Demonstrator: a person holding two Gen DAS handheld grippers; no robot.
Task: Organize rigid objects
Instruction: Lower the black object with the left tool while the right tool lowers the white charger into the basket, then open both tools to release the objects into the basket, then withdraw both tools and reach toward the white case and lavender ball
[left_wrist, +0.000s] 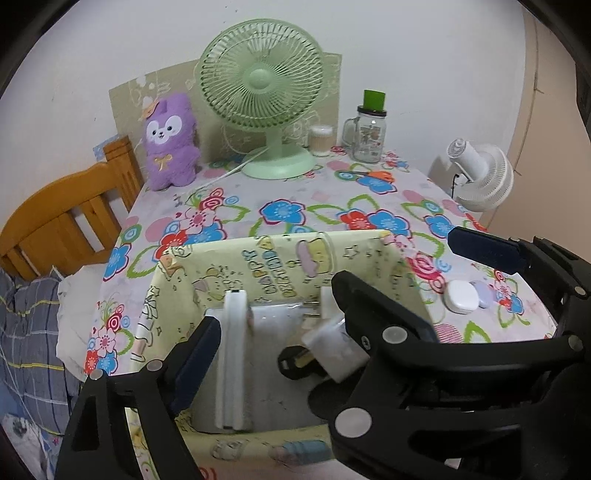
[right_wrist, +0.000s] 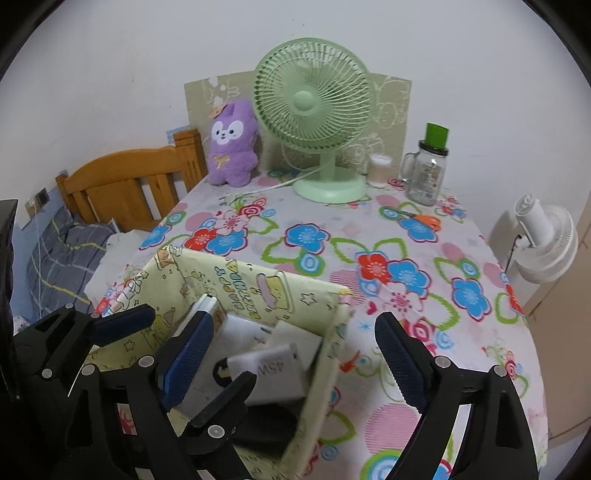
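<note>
The left claw (left_wrist: 280, 354) stands wide open over the yellow patterned box (left_wrist: 369, 254), its two fingers spread with nothing between them. Straight ahead of it, inside the box, a flat white slab (left_wrist: 233, 354) stands on edge, and a white charger (left_wrist: 332, 350) lies tilted beside a black key-like item (left_wrist: 291, 363). The right claw (right_wrist: 295, 362) is also wide open and holds nothing; one finger hangs over the box (right_wrist: 325, 354), the other over the counter (right_wrist: 369, 236) just outside the box's wall. Off the left claw's right side, a white case (left_wrist: 460, 297) and a lilac case (left_wrist: 484, 293) lie touching on the counter.

The counter wears a floral cloth. Far ahead of both claws stand a green fan (left_wrist: 262, 99), a purple plush toy (left_wrist: 170, 142), a glass mug jar (left_wrist: 367, 134) with a green lid, a cotton swab tub (left_wrist: 320, 140), and orange-handled scissors (left_wrist: 376, 174). A white fan (left_wrist: 484, 177) sits beyond the counter's right edge; a wooden headboard (left_wrist: 62, 218) lies left.

The box's inner wall reads "HAPPY"; the charger shows "45W" in the right wrist view.
</note>
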